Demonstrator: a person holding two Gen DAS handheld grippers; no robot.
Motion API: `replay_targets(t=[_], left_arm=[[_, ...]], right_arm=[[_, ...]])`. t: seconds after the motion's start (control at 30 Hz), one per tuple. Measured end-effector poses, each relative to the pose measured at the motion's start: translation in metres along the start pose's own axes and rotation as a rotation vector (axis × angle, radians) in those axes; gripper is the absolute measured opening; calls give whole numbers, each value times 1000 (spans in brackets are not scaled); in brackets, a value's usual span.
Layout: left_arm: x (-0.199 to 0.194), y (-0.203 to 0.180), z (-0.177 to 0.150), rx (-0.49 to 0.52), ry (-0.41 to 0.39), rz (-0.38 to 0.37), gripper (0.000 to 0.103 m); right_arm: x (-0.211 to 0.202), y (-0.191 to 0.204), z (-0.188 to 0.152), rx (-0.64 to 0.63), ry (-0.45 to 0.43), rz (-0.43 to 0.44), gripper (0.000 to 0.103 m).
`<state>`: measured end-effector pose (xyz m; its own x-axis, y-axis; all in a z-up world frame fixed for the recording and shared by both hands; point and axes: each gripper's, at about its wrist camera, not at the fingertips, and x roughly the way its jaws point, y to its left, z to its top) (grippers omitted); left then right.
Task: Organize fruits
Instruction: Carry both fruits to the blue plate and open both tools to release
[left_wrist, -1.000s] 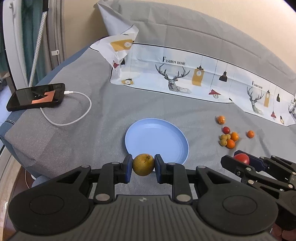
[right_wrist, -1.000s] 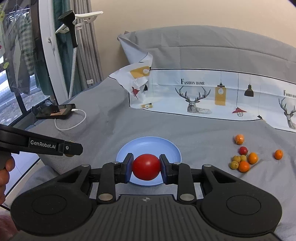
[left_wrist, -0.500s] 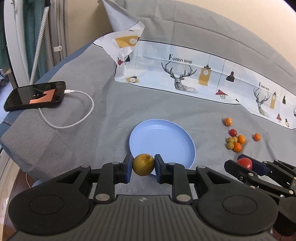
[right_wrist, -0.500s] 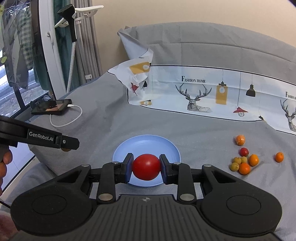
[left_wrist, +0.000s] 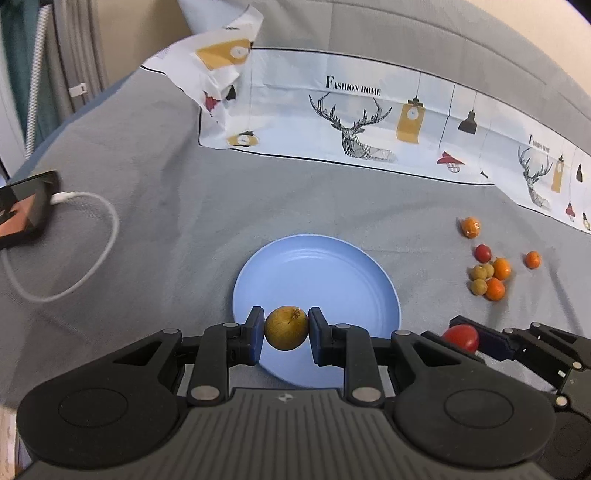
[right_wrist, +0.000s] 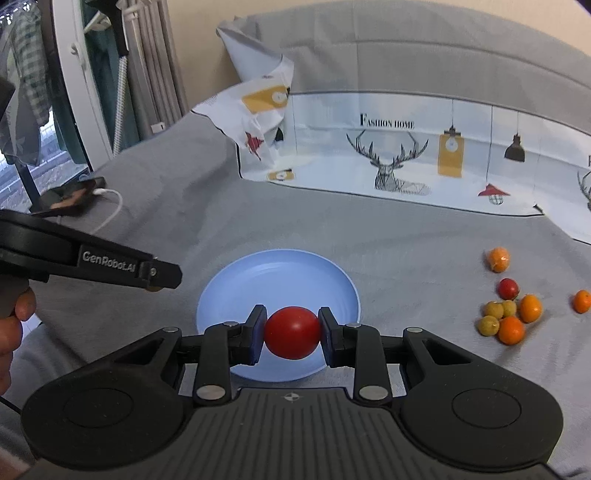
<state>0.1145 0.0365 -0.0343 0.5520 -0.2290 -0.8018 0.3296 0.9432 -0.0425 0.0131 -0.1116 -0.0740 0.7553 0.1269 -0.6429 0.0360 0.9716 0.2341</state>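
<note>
My left gripper (left_wrist: 286, 334) is shut on a brown-yellow round fruit (left_wrist: 286, 328) and holds it over the near rim of a light blue plate (left_wrist: 317, 269) on the grey bed. My right gripper (right_wrist: 291, 334) is shut on a red tomato (right_wrist: 291, 332) above the near part of the same plate (right_wrist: 277, 280). In the left wrist view the right gripper (left_wrist: 461, 338) with the tomato sits just right of the plate. The left gripper's side shows in the right wrist view (right_wrist: 162, 275), left of the plate.
Several small orange, yellow and red fruits (left_wrist: 487, 271) lie on the grey cover right of the plate, also in the right wrist view (right_wrist: 509, 314). A phone (left_wrist: 26, 206) with a white cable (left_wrist: 92, 251) lies at the left. A printed deer cloth (left_wrist: 369, 122) lies behind.
Both grippers have moved forward and closer to the plate, each still holding its fruit. The plate looks larger in both views.
</note>
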Motion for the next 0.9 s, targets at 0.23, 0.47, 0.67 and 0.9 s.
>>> replay_targets(t=[0.23,0.47,0.67,0.9], left_arm=[[47,0,13,15,49,19,28],[91,5,19,35,104,38,28],[109,9,21,50,125,59,29],[75,13,27,63,24,44,103]], right_arm=[[44,-7,6,-21,44,12,32],[83,-9,7,-34,93,21,32],[101,-11,2,-32,128,22,32],[93,-14,11,-19,89,4,84]])
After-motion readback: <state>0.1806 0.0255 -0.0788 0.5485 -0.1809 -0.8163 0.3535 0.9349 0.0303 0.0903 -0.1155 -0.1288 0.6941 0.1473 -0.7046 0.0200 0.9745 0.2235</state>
